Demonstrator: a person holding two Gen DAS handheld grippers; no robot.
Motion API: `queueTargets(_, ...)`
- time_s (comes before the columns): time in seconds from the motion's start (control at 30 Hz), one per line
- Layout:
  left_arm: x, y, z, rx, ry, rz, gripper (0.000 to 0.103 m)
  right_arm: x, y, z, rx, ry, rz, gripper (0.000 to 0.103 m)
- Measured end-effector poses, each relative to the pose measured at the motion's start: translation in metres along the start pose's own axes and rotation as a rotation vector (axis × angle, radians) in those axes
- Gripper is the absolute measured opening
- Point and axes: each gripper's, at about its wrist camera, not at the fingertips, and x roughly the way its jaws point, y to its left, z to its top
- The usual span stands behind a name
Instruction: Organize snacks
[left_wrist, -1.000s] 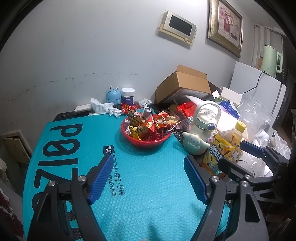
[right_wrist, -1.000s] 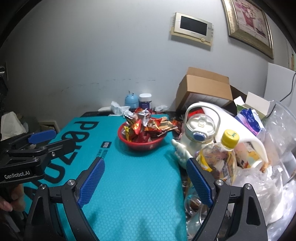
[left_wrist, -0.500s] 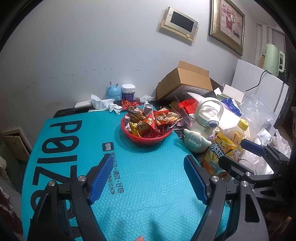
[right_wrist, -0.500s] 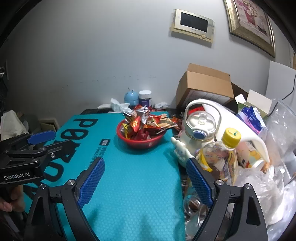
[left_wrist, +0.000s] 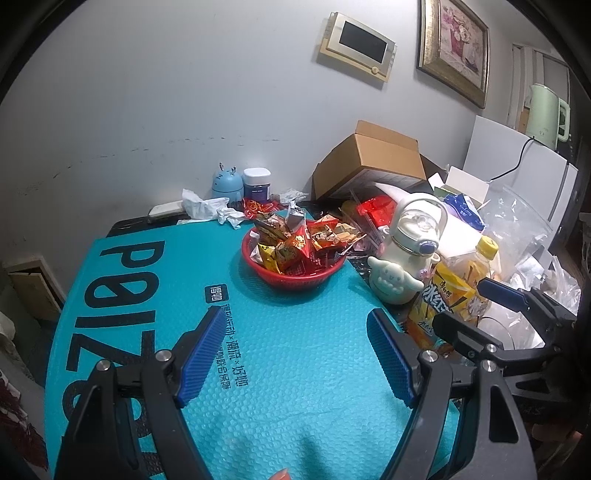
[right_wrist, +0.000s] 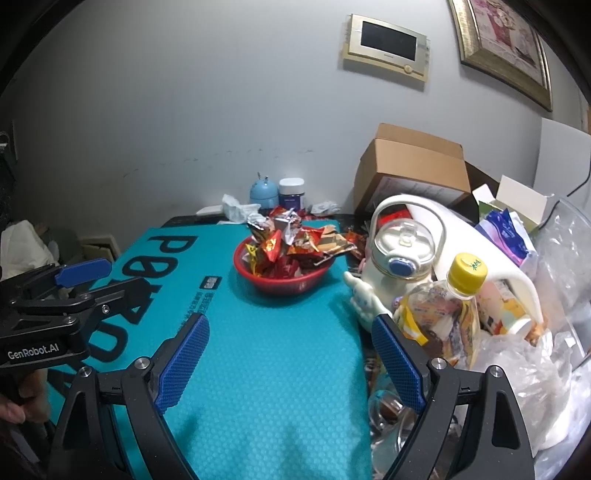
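Teal mat (left_wrist: 280, 369) (front bare), red basket (left_wrist: 295, 278) behind

A cluttered table (left_wrist: 125, 225) mostly covered by a teal bubble mailer (left_wrist: 280, 354) printed with large black letters.

A red basket (left_wrist: 295, 275) heaped with wrapped snacks (left_wrist: 299, 240) sits on the mailer's far part. Behind it, near the wall, lie crumpled white tissues (left_wrist: 207, 208), a round pale-blue gadget (left_wrist: 227, 184) and a white-lidded jar (left_wrist: 257, 182). Along the right stand a cream bottle with a handle (left_wrist: 410, 251), a yellow-capped drink bottle (left_wrist: 476, 273), a cardboard box (left_wrist: 373, 162) and clear plastic bags (left_wrist: 517, 236).
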Motion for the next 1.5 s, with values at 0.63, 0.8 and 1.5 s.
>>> queueTargets(0.63, -0.003, -0.008, 0.000, 0.037, -0.004, 0.030, 0.078, -0.004, -0.005, -0.004, 0.022, -0.004, -0.032, 0.091)
queueTargets(0.8, -0.005, -0.013, 0.000, 0.048, -0.008, 0.042, 0.078, -0.008, -0.007, -0.007, 0.025, -0.009, -0.035, 0.091)
queueTargets(1.5, 0.003, -0.018, -0.010, 0.048, 0.016, 0.068, 0.078, -0.003, -0.011, -0.019, 0.033, 0.016, -0.030, 0.091)
